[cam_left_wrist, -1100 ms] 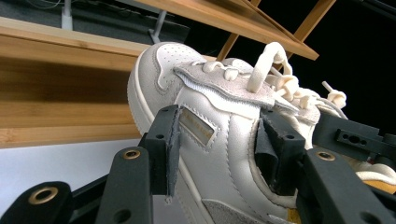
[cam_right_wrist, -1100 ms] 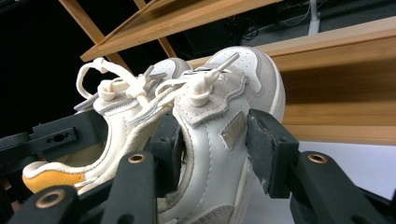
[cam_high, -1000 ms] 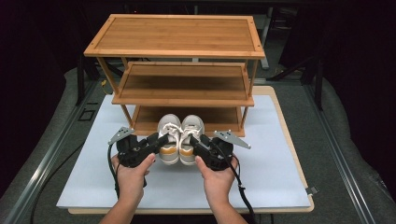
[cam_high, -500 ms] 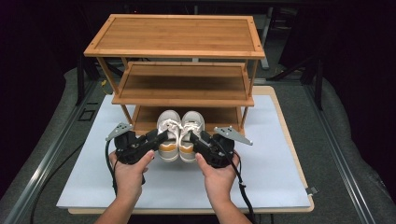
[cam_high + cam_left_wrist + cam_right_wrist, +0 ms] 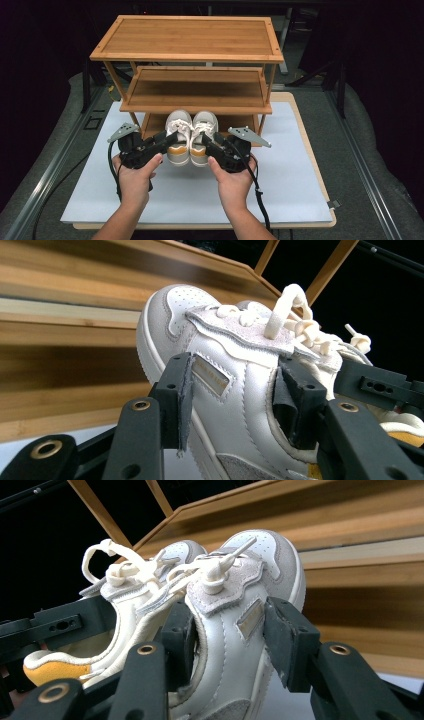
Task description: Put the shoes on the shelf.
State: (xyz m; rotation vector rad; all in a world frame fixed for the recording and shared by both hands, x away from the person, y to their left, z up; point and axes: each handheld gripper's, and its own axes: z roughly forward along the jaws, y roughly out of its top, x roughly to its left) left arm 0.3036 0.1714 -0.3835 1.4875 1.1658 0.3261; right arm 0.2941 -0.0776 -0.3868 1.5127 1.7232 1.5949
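Observation:
Two white sneakers with orange heel linings sit side by side in front of the wooden rack's [image 5: 187,37] bottom shelf, toes toward it. My left gripper [image 5: 167,139] is shut on the outer side wall of the left shoe [image 5: 177,131]. In the left gripper view this shoe [image 5: 235,365] fills the gap between the pads [image 5: 184,390]. My right gripper [image 5: 209,141] is shut on the right shoe [image 5: 205,127]. The right gripper view has that shoe [image 5: 235,615] clamped at its collar, with the left shoe [image 5: 125,605] beside it.
The three-shelf bamboo rack stands at the back of a white mat [image 5: 295,180] on a wooden board. Its middle shelf [image 5: 195,92] overhangs just above the shoes' toes. A grey floor and metal rails [image 5: 50,170] lie on both sides.
Both grippers have carried the shoes a little farther forward, toward the rack's bottom shelf. The grips on the shoes are unchanged.

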